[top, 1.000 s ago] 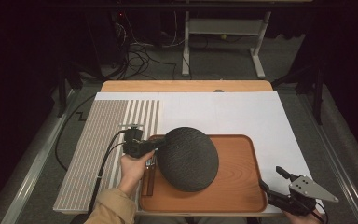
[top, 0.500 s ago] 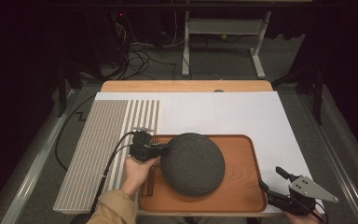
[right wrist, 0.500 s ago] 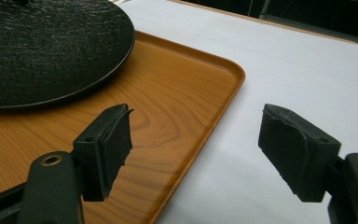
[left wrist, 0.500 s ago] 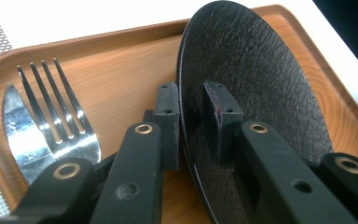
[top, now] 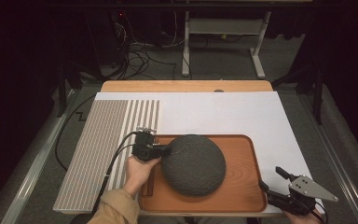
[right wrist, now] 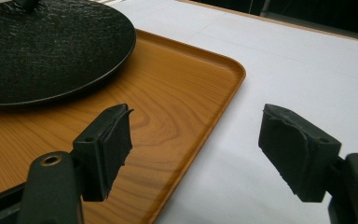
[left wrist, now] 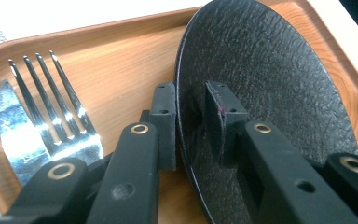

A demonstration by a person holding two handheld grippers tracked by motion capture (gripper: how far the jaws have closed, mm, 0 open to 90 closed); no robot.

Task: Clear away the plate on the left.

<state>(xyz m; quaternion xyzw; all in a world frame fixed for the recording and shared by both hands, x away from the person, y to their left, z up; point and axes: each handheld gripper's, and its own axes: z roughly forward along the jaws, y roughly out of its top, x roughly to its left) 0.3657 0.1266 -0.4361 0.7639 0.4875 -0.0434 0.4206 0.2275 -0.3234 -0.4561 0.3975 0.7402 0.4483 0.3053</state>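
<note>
The left gripper [top: 161, 150] reaches in over the left end of the wooden tray [top: 242, 154], its jaws straddling the near rim of the black textured plate [top: 193, 163]. In the left gripper view the plate's edge [left wrist: 261, 93] stands between the two pads [left wrist: 165, 123]; the jaws have just been opening, and a slim gap shows on each side of the rim, so the pads no longer press on it. The plate lies on the tray, ahead of and to the right of these jaws. Left of the jaws, on the tray floor, lie a fork [left wrist: 60, 100] and a knife [left wrist: 11, 126] side by side, the fork nearer the jaws.

The right gripper [top: 272, 184] hovers at the tray's near right corner, jaws spread wide with nothing between them. In the right gripper view its left pad [right wrist: 109, 144] hangs above the tray and its right pad over the white desk [right wrist: 307, 60], with the plate well ahead to the left.
</note>
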